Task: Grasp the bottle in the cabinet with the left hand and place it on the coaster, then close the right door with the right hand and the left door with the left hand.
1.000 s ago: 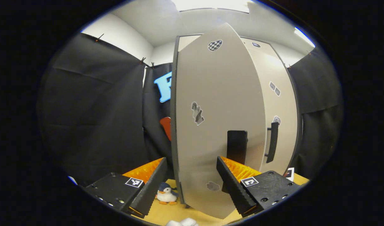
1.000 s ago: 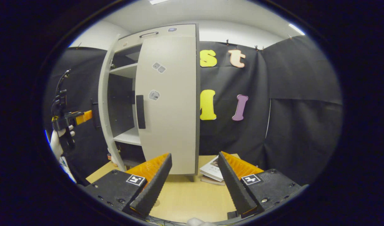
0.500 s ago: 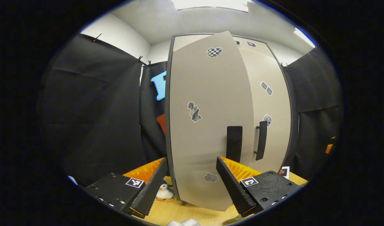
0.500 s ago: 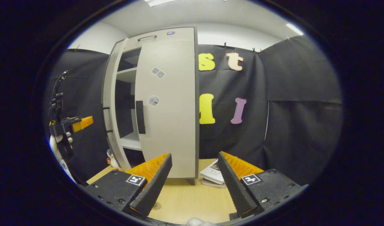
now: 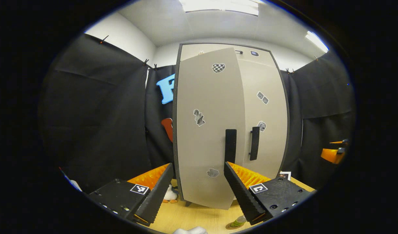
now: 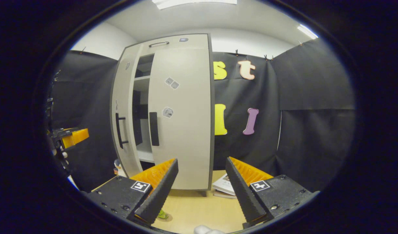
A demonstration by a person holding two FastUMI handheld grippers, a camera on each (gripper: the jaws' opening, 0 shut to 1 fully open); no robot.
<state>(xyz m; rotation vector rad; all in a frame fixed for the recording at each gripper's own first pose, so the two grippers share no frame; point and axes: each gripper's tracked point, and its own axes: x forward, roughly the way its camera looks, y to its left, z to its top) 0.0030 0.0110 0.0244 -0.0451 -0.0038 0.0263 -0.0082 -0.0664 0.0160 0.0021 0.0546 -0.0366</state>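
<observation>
The pale cabinet stands on the wooden table. In the left gripper view its left door [image 5: 205, 130] with a black handle [image 5: 230, 146] stands slightly ajar, and the right door [image 5: 267, 123] is shut. My left gripper [image 5: 198, 165] is open and empty, a little in front of the left door. A green bottle [image 5: 239, 221] on a brown coaster [image 5: 231, 226] peeks out beside my right finger. My right gripper [image 6: 202, 161] is open and empty, facing the shut right door [image 6: 182, 123]. The left door [image 6: 124, 113] leaves a gap showing shelves [image 6: 142, 97].
A penguin toy [image 5: 169, 194] sits at the cabinet's left foot. Books [image 6: 225, 185] lie on the table [image 6: 199, 208] right of the cabinet. The other gripper [image 6: 72, 136] hangs at the far left of the right gripper view. Black cloth walls surround the booth.
The left door has swung from wide open to nearly shut. My left gripper has drawn back from it. The right gripper has pulled back a little from the cabinet.
</observation>
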